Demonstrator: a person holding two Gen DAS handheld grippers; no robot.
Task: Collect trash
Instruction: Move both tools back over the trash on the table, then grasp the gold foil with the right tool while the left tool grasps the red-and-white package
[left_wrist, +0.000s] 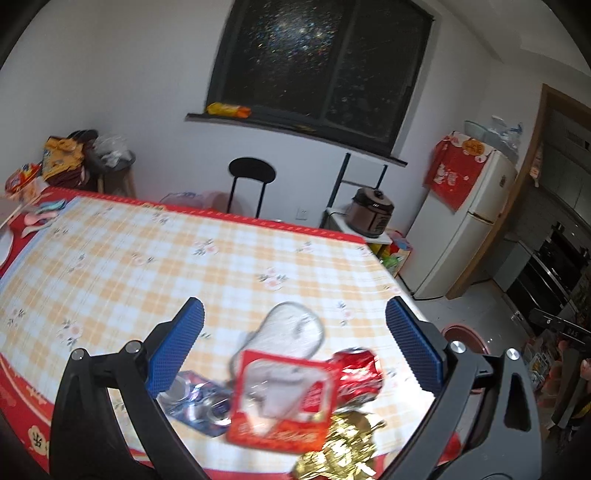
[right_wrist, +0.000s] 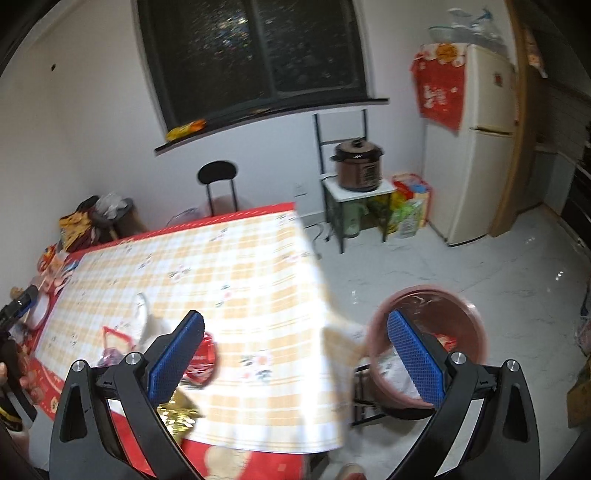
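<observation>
Gold foil nearest; red packet between left tongs.

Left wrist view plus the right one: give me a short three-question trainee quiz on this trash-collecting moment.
1. True or false: the left gripper is open and holds nothing.
2. Which piece of trash lies nearest the table's front edge? A) gold foil wrapper B) crushed red can C) clear plastic lid
3. Fill in: the pink bin stands on the ____ beside the table.

Key: 1 true; 2 A; 3 floor.
</observation>
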